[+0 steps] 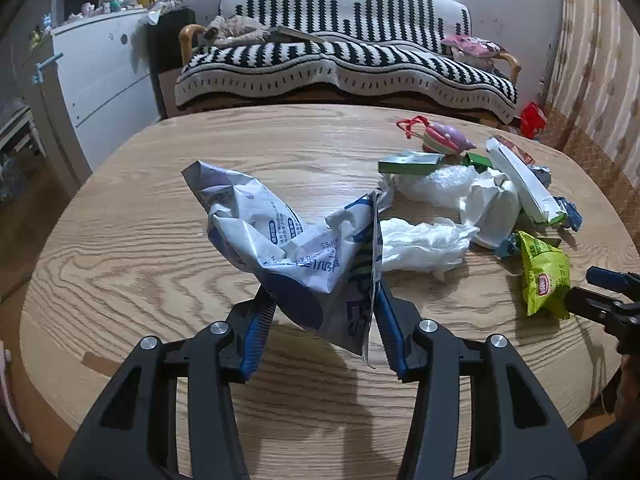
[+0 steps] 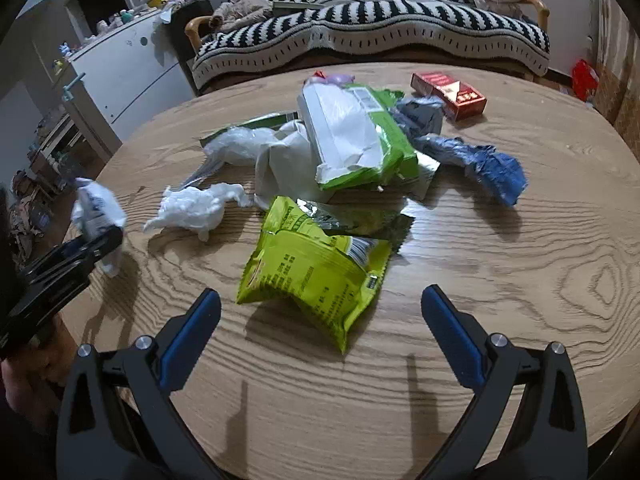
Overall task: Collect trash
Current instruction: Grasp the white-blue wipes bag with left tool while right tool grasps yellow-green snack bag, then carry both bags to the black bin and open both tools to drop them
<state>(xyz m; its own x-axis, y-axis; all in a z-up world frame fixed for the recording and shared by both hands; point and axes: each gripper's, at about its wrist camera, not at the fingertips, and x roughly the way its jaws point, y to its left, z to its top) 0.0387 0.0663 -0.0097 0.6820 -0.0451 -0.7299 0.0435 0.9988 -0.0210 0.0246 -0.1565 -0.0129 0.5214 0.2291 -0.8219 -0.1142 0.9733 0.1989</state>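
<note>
The left gripper (image 1: 322,304) has its blue pads clamped on the bottom of a crumpled white-and-blue wipes packet (image 1: 296,248), which is lifted clear of the wooden table (image 1: 140,240) and throws a shadow underneath. The right gripper (image 2: 320,312) is spread wide with nothing between its fingers, hovering just in front of a lime-green snack bag (image 2: 316,276) that lies flat on the table (the bag's near corner pokes in between the two tips, but the pads aren't touching it).

Right behind that bag sits the rest of the trash pile: a torn green-and-white pouch (image 2: 352,136) propped on top, a scrunched white plastic bag (image 2: 192,210) to the left of it, a bit of clear film (image 2: 240,144) further back, and a crumpled blue wrapper (image 2: 480,164) off to the right. A red cigarette box (image 2: 448,94) lies a little apart near the far edge. From the left camera you can also spot a small green box (image 1: 410,162) and a pink-purple toy (image 1: 444,140) beyond the heap.

Past the table there's a sofa with a black-and-white striped throw (image 1: 344,56), and a white cabinet (image 1: 100,76) stands to the left.
</note>
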